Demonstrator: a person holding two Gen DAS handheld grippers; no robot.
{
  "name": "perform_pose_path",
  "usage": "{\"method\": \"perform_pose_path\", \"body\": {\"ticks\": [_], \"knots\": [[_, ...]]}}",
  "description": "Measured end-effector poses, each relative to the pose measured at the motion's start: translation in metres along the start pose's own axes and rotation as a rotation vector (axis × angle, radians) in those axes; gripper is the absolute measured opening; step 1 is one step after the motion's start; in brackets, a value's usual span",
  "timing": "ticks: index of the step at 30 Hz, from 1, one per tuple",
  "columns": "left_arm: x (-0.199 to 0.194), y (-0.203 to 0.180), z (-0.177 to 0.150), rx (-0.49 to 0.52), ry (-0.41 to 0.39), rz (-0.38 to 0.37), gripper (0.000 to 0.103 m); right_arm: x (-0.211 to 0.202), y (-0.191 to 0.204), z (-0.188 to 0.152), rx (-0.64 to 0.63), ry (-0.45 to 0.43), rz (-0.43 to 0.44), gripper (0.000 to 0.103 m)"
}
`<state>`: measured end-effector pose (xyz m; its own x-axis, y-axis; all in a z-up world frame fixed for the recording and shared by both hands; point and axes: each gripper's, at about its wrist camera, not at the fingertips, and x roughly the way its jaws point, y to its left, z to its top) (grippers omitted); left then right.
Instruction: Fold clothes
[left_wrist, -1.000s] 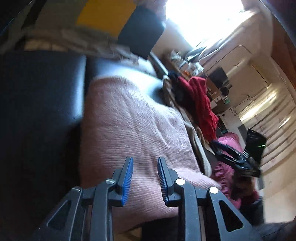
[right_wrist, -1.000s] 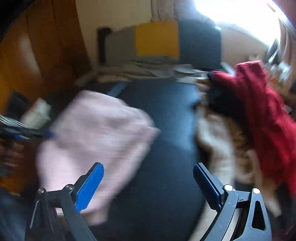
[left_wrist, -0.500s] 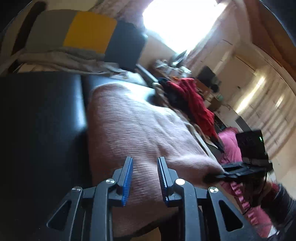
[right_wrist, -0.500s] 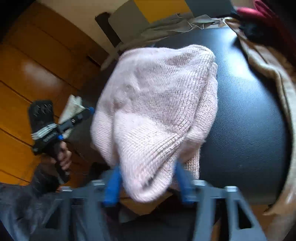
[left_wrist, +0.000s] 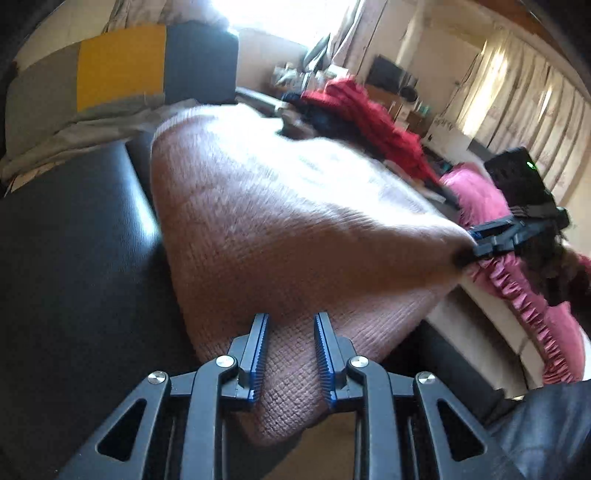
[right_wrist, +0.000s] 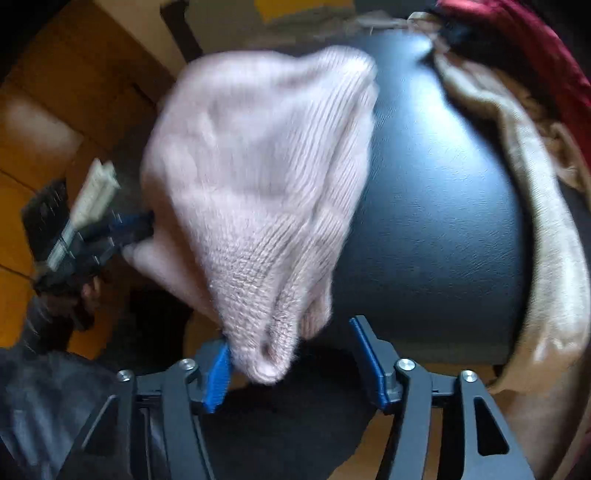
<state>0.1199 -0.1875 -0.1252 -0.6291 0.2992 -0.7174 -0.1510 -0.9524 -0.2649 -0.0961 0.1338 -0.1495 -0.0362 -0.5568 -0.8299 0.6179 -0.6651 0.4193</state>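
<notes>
On the shiny black leather seat, a pale pink knitted sweater is lifted at its near edge by both grippers while its far part lies on the cushion. In the left wrist view, the left gripper has its blue ribbed fingers pressed onto a bunched corner of the pink knit, jaws drawn close together and clamped on the fabric, which bulges out between and below them. Off to the right in that view, the right gripper shows as a dark tool with blue tips meeting another pulled-up corner of the sweater.

In the right wrist view, the jaws of the right gripper stand well apart. A fold of the sweater hangs down between them, touching the left blue pad and clear of the right one; whether anything is truly pinched there I cannot tell. The left gripper appears at that view's left edge, its tips at the sweater's side.

Behind the seat rests a grey, yellow and dark blue blocked cushion. To the right of the sweater lie a beige cloth and a red knitted garment, with a pink ruffled fabric farther along.
</notes>
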Motion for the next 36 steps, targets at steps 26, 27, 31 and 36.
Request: {"method": "perform_pose_path", "body": {"ticks": [26,27,31,36], "knots": [[0.046,-0.009,0.011,-0.047,0.024,-0.103,0.027,0.052,-0.018,0.11,0.065,-0.239,-0.266,0.028],[0.039,-0.004,0.018,-0.052,-0.007,-0.095,0.027,0.051,-0.018,0.111,0.067,-0.241,-0.27,0.037],[0.012,0.014,0.047,-0.068,-0.137,-0.059,0.028,0.027,-0.006,0.111,0.058,-0.298,-0.315,0.058],[-0.005,0.036,0.09,-0.048,-0.241,-0.001,0.029,-0.003,0.039,0.11,-0.032,-0.372,-0.279,0.061]]}}
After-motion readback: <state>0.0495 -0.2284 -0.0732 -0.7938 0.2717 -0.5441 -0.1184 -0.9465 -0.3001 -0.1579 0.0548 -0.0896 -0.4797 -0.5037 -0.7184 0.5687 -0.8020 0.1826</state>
